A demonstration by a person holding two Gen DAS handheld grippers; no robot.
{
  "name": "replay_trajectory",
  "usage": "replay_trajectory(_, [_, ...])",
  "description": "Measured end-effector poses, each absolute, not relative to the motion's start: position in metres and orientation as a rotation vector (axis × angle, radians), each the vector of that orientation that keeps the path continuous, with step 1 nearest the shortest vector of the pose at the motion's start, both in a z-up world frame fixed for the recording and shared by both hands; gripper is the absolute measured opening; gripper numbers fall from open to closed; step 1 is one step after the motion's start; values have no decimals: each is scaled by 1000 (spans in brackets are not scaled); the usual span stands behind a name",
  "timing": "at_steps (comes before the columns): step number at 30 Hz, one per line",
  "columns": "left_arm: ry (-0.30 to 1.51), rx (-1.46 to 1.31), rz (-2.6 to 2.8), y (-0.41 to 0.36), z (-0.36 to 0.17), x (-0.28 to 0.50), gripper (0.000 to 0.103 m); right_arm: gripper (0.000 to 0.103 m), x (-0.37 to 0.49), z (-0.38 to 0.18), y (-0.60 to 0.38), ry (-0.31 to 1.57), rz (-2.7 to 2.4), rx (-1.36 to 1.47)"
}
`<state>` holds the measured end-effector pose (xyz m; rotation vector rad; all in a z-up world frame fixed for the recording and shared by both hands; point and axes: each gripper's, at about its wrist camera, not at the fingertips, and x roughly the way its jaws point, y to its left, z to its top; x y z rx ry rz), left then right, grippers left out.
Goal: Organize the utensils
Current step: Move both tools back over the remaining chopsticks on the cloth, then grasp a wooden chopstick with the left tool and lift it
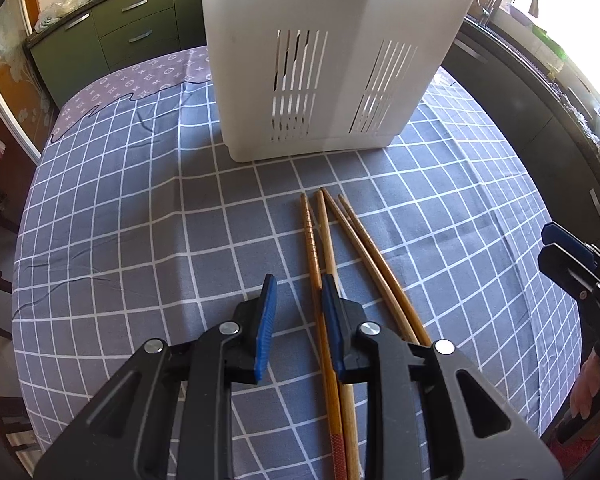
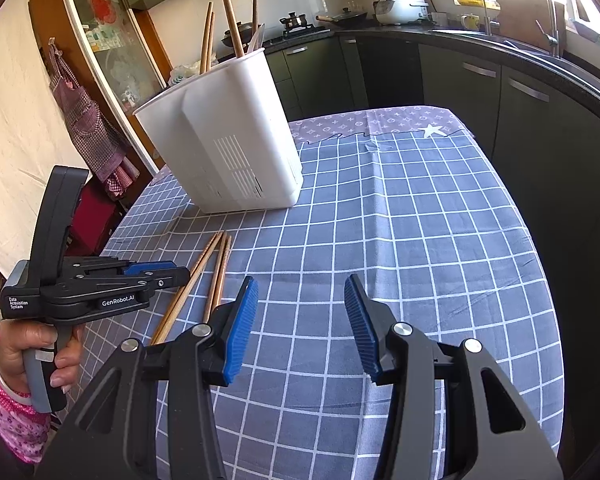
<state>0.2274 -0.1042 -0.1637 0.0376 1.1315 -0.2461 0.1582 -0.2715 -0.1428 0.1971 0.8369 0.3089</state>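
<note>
Several wooden chopsticks (image 1: 332, 248) lie side by side on the checked tablecloth in front of a white slotted utensil holder (image 1: 324, 60). My left gripper (image 1: 298, 292) is open and hovers low over the near ends of the chopsticks, its right finger just above one; it holds nothing. In the right wrist view the holder (image 2: 228, 136) stands at the table's far left with several chopsticks (image 2: 230, 12) upright inside, and the loose chopsticks (image 2: 216, 264) lie in front of it. My right gripper (image 2: 302, 300) is wide open and empty over bare cloth, to the right of the left gripper (image 2: 172, 274).
The table (image 2: 420, 240) has a grey-blue checked cloth with a patterned strip at the far edge. Dark green kitchen cabinets (image 2: 500, 92) and a counter with a sink run along the right and back. An apron hangs by a glass door (image 2: 88, 108) at left.
</note>
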Motion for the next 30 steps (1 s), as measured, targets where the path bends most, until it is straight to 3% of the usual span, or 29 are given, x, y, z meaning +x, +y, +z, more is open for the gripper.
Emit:
replay_trajectory(6, [1144,50,-258,-108,-166,231,20,45,159,-143,-269,846,316,198])
replay_trajectory(22, [1161,7,-264,-101,-166,238,6,46,161,-146,-265,870,321,191])
replay_trajectory(30, [1047,-18,-255,-78,-141,213,6,46,167,-150,-254,899,366,175])
